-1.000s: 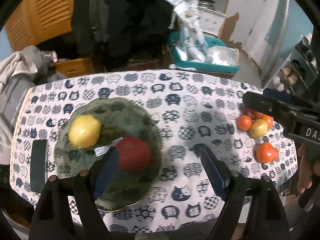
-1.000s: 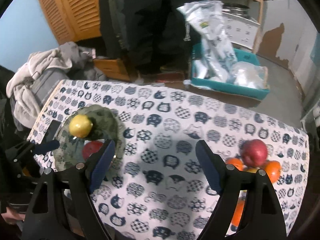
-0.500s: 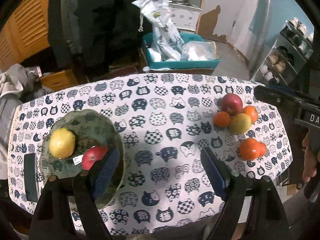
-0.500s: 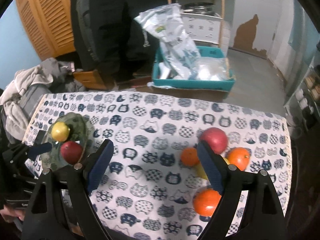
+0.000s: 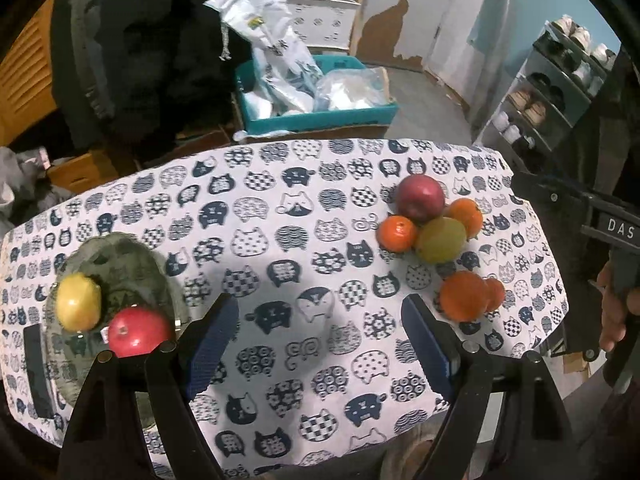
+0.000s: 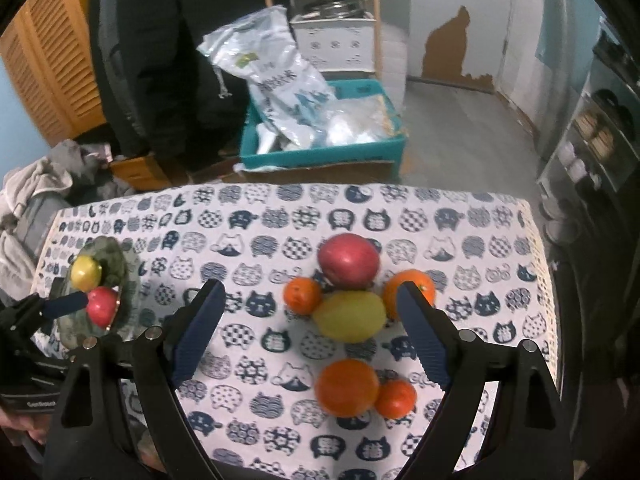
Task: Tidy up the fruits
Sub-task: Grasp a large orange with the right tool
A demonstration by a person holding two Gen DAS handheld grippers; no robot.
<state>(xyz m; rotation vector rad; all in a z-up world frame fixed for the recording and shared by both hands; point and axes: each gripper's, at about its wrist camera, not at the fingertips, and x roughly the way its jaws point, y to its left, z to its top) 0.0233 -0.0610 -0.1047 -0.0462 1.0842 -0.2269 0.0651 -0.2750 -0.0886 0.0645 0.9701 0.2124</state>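
A green glass plate at the table's left holds a yellow apple and a red apple. It also shows in the right wrist view. At the right lies a cluster: a red apple, a yellow-green fruit and several oranges. My left gripper is open and empty above the table's middle. My right gripper is open and empty, hovering above the cluster, with the yellow-green fruit between its fingers in view.
The table wears a cat-print cloth. A dark phone lies left of the plate. Behind the table stand a teal crate with plastic bags, a person in black, and a shoe rack at the right.
Both grippers have moved right, away from the plate. The fruit cluster now sits in front of my right gripper and is larger in view. Both stay open.
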